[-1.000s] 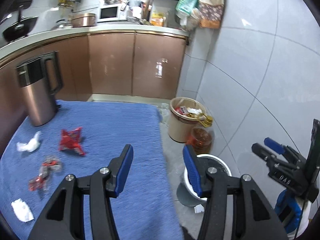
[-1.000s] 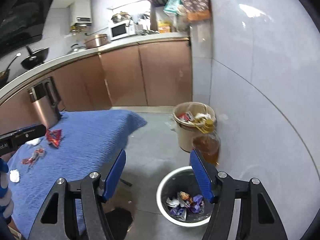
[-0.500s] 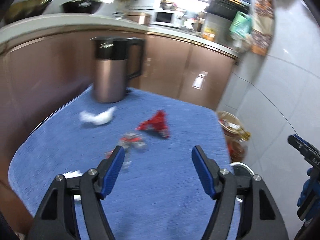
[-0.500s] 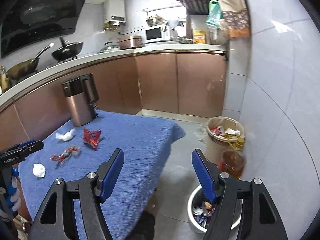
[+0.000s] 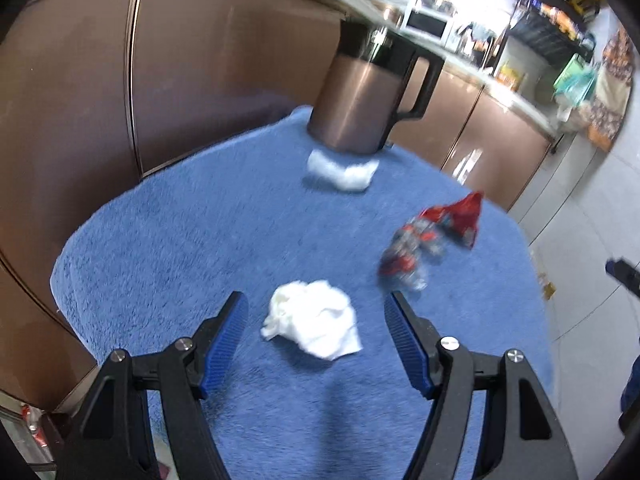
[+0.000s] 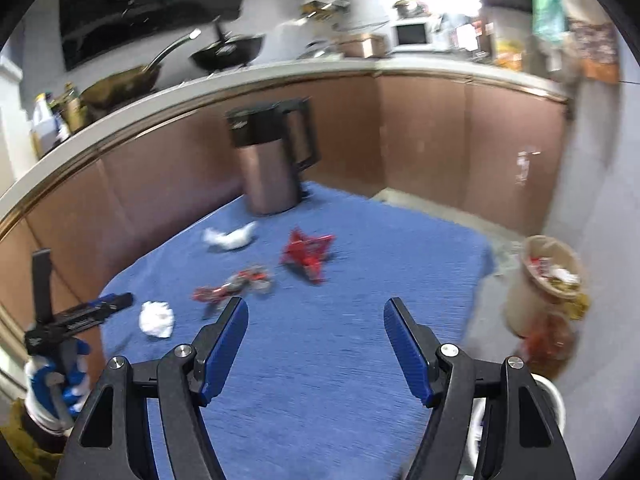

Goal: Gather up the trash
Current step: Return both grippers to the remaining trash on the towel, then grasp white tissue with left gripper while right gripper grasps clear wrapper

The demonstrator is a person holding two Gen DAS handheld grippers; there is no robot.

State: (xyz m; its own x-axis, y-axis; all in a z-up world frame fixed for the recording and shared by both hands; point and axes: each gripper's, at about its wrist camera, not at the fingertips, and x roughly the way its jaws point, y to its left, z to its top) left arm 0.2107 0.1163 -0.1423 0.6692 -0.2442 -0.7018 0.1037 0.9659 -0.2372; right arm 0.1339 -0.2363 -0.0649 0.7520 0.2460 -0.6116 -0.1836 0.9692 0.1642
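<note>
Over the blue surface [image 5: 168, 240]: left hand-held gripper [image 5: 316, 312] swung across from the floor bin, jaws wide apart and empty.
Framed crumpled white tissue [image 5: 314, 322] between the fingers, not yet touched; red wrappers [image 5: 432, 240] at 2 o'clock, second tissue [image 5: 344, 172] at 12 by the kettle [image 5: 360, 104]. Right hand-held gripper [image 6: 316, 316] likewise spread and empty.

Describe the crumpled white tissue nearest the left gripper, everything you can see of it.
The crumpled white tissue is a loose wad of thin, soft-looking paper with folds and creases, one flatter flap trailing toward its lower right. It lies on the blue fleecy cloth, nothing resting on it. It sits just ahead of the left gripper, framed between the open blue fingers without touching either. From the right wrist view it shows as a small white ball near the cloth's left edge, apart from the red wrappers.
</note>
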